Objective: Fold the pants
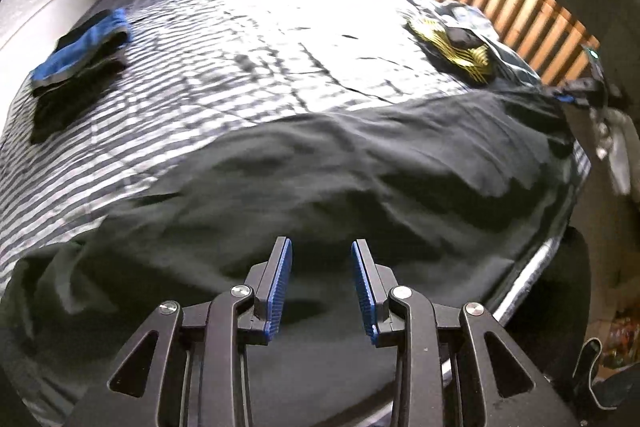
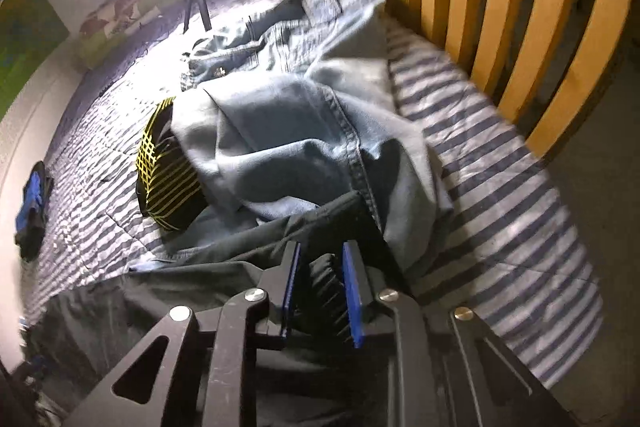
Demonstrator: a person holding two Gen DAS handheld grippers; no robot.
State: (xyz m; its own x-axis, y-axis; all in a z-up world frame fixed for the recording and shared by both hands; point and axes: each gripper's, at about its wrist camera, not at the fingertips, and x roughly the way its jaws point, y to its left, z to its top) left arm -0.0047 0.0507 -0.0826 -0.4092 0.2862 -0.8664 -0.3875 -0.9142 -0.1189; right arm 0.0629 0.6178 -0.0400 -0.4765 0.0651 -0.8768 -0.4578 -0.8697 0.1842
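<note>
Right claw pinching the waistband, left claw empty above the cloth.

My right gripper (image 2: 320, 283) has its blue pads narrowed onto the gathered elastic edge of the dark grey-black fabric pants (image 2: 168, 291), which lie spread across the blue-and-white striped bedspread (image 2: 500, 227). My left gripper (image 1: 321, 287) hangs part-open over the same pants (image 1: 340, 163) (nothing between its pads).

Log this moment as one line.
task: fold pants | left gripper: open, empty, above black pants | right gripper: elastic waistband between jaws | jeans: unfolded beyond
</note>
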